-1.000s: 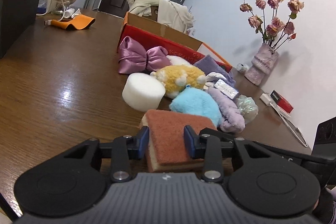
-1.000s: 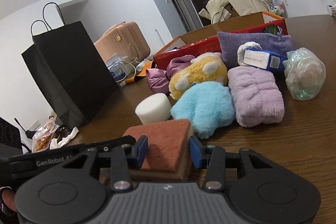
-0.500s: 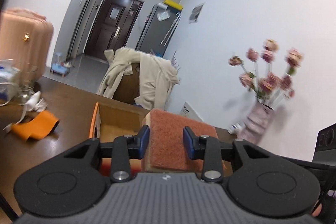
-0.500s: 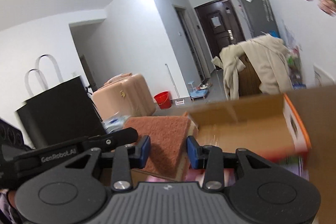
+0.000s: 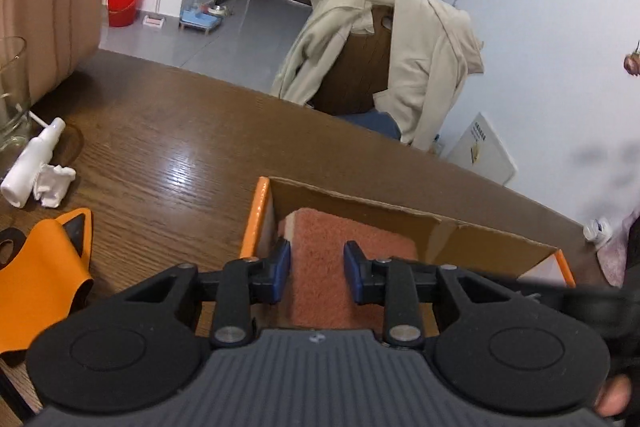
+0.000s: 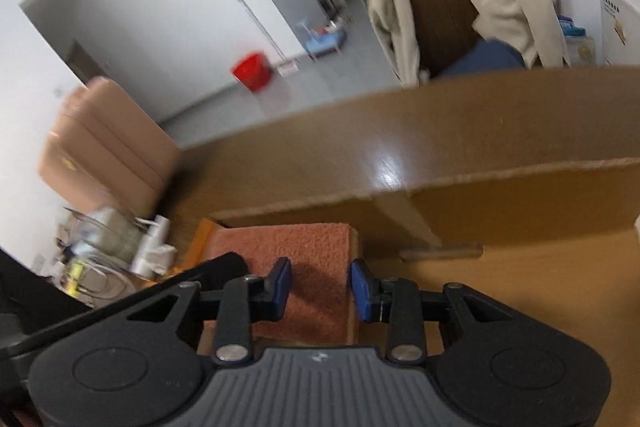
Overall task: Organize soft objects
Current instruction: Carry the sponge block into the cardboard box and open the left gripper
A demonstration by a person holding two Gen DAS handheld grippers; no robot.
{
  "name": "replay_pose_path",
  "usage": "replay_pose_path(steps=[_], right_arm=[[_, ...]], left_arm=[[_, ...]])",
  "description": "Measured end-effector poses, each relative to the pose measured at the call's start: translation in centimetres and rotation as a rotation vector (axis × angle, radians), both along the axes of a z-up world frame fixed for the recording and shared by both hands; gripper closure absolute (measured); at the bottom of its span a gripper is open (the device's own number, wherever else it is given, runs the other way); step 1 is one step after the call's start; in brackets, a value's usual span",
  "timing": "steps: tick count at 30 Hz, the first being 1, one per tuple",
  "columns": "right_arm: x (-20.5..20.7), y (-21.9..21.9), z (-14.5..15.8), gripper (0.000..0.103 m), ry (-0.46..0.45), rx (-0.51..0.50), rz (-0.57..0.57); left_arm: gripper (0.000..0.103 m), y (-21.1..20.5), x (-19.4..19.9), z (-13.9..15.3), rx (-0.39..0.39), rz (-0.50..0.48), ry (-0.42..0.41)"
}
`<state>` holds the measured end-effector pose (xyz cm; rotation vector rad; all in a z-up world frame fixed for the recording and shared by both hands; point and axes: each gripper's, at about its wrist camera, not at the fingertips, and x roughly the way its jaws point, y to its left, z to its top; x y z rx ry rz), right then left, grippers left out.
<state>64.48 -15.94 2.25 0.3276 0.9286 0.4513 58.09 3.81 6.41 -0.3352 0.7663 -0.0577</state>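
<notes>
Your left gripper (image 5: 314, 269) is over the cardboard box (image 5: 400, 223), and its blue jaws sit on either side of the rust-coloured scrubbing sponge (image 5: 340, 247), clenched on it as far as the view lets you judge. Your right gripper (image 6: 320, 287) frames the same sponge (image 6: 304, 255); there the right jaw stands just off the sponge's edge, so you cannot tell whether it is really gripping. The sponge sits inside the box, in the corner at the orange-edged end wall. The box stands on the brown tabletop (image 5: 168, 155), short of its far edge. An orange pouch (image 5: 40, 271) and a white spray bottle (image 5: 30, 163) lie toward the tabletop's left side. A chair draped with a beige jacket (image 5: 404, 55) stands past the far edge.
</notes>
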Motion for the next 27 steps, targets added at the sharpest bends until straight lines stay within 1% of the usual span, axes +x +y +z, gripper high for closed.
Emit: replay_pose_path(steps=[1, 2, 4, 5, 8, 11, 12, 13, 14, 15, 16, 17, 20, 24, 25, 27], right_arm=[[0.1, 0.1, -0.5, 0.075, 0.003, -0.011, -0.006], [0.0, 0.3, -0.6, 0.075, 0.013, -0.007, -0.002], [-0.3, 0.4, -0.3, 0.073, 0.007, -0.021, -0.002], [-0.6, 0.4, 0.2, 0.073, -0.001, -0.041, -0.003], [-2.3, -0.4, 2.4, 0.073, -0.039, -0.062, -0.019], [-5.1, -1.9, 6.0, 0.073, -0.1, -0.082, -0.023], [-6.2, -2.6, 7.4, 0.073, -0.124, -0.092, -0.028], [-7.1, -3.5, 8.5, 0.069, -0.144, -0.095, -0.034], [-8.3, -4.5, 9.7, 0.066, -0.164, -0.098, -0.042], [-9.9, -5.6, 11.0, 0.06, -0.19, -0.105, -0.05], [-10.9, -6.5, 11.9, 0.056, -0.211, -0.114, -0.058], [-12.3, -7.5, 12.8, 0.054, -0.236, -0.133, -0.069], [-17.1, -10.1, 14.9, 0.046, -0.309, -0.206, -0.087], [-22.6, -13.0, 16.8, 0.032, -0.385, -0.263, -0.116], [-23.7, -13.5, 17.0, 0.03, -0.402, -0.274, -0.125], [-25.8, -14.3, 17.3, 0.028, -0.432, -0.282, -0.141]], left_arm=[[0.074, -0.1, -0.3, 0.3, 0.0, -0.015, -0.03], [0.074, -0.3, -0.7, 0.7, 0.026, -0.032, -0.055], [0.074, -0.8, -1.3, 1.3, 0.08, -0.042, -0.078], [0.074, -0.8, -1.7, 1.7, 0.081, -0.05, -0.088], [0.073, -0.7, -3.4, 3.5, 0.114, -0.056, -0.117], [0.068, -0.8, -5.9, 6.0, 0.161, -0.057, -0.159], [0.061, -0.7, -6.7, 6.8, 0.175, -0.056, -0.169], [0.05, -0.7, -7.9, 7.8, 0.191, -0.058, -0.182], [0.043, -0.6, -9.2, 8.8, 0.205, -0.064, -0.198], [0.026, -0.6, -10.3, 9.5, 0.222, -0.074, -0.208], [0.02, -0.6, -12.1, 10.4, 0.259, -0.075, -0.227], [0.019, -0.6, -13.5, 11.0, 0.291, -0.065, -0.25], [0.011, -0.6, -17.6, 12.5, 0.369, -0.061, -0.297], [0.005, -0.4, -21.9, 13.7, 0.388, -0.048, -0.34], [0.003, -0.4, -23.0, 13.9, 0.392, -0.043, -0.353], [0.003, -0.6, -24.7, 13.8, 0.39, -0.033, -0.364]])
